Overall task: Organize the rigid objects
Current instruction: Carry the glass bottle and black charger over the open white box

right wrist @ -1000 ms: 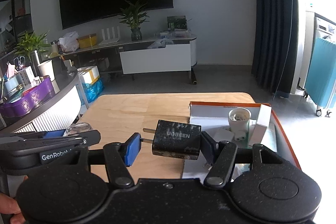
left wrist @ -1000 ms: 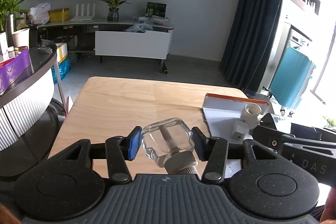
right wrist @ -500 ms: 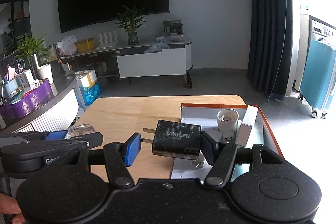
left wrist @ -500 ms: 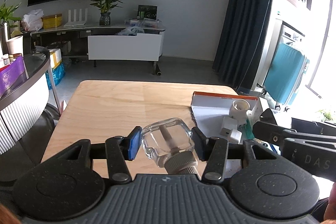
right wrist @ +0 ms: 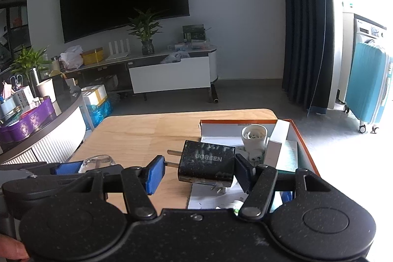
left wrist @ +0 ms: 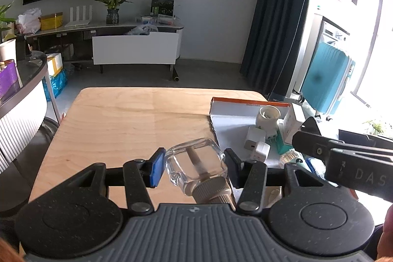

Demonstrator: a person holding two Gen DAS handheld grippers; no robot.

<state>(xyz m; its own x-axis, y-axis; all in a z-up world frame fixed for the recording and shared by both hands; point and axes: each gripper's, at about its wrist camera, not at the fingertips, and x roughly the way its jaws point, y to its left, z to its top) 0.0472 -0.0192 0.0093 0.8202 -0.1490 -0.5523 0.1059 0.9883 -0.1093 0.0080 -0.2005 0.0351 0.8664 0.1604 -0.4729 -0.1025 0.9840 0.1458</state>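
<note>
My left gripper [left wrist: 194, 167] is shut on a clear square glass bottle [left wrist: 196, 163] with a beige screw cap, held above the wooden table [left wrist: 137, 119]. My right gripper [right wrist: 199, 170] is shut on a black UGREEN charger [right wrist: 206, 163], its prongs pointing left, held over the left edge of the orange-rimmed white box [right wrist: 307, 154]. The box also shows in the left wrist view [left wrist: 245, 103]. It holds a white lamp socket [left wrist: 267, 117], white chargers [left wrist: 255, 141] and a white carton [right wrist: 277, 144]. The right gripper's body shows at the right of the left wrist view [left wrist: 343, 163].
The box lies on the table's right part. A round counter [right wrist: 49, 124] with a purple tray stands at the left. A TV console [left wrist: 135, 50] is behind, and a teal suitcase [left wrist: 326, 80] stands to the right.
Both grippers have moved towards the box with their objects still held; the box and its contents look closer and more central in both views.
</note>
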